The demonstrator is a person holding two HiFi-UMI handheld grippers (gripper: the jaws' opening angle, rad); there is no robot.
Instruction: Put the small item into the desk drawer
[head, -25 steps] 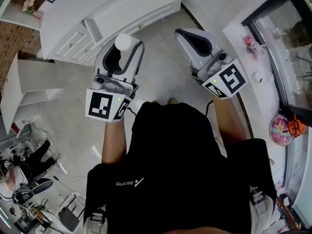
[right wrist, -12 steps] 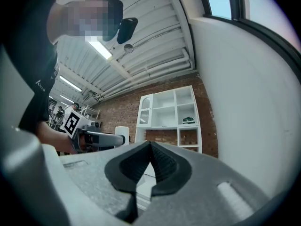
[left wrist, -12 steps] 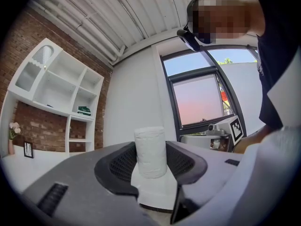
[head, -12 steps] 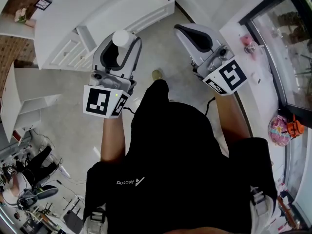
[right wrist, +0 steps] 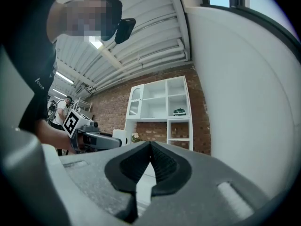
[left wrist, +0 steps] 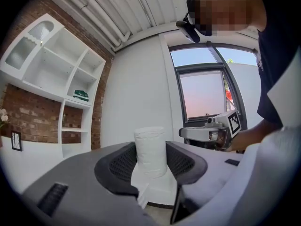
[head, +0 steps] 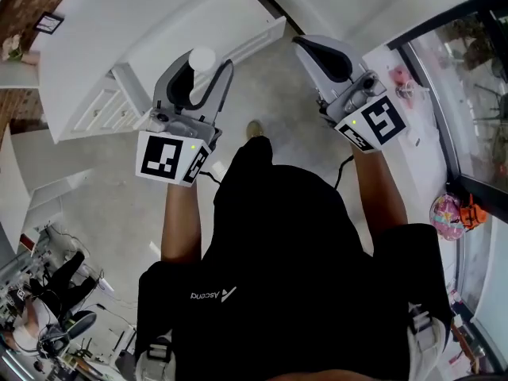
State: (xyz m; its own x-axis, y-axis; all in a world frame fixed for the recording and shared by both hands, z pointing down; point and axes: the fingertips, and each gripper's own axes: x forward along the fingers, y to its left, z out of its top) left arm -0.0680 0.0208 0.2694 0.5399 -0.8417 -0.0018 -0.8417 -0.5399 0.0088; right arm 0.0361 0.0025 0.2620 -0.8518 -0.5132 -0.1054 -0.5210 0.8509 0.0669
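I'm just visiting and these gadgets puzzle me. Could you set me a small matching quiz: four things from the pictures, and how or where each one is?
Things:
1. left gripper
2. right gripper
3. white shelf unit
4. round pink thing

States or places:
A. jaws together, nothing between them
B. against the brick wall
C. on the white ledge by the window
D. jaws shut on a white cylinder

Pairs: 1-D, 2-A, 3-B, 4-C.

head view: steeply down | left gripper view: toward window [left wrist: 203,95], right tool [left wrist: 183,133] | right gripper view: toward shelves [right wrist: 162,107], left tool [right wrist: 115,143]
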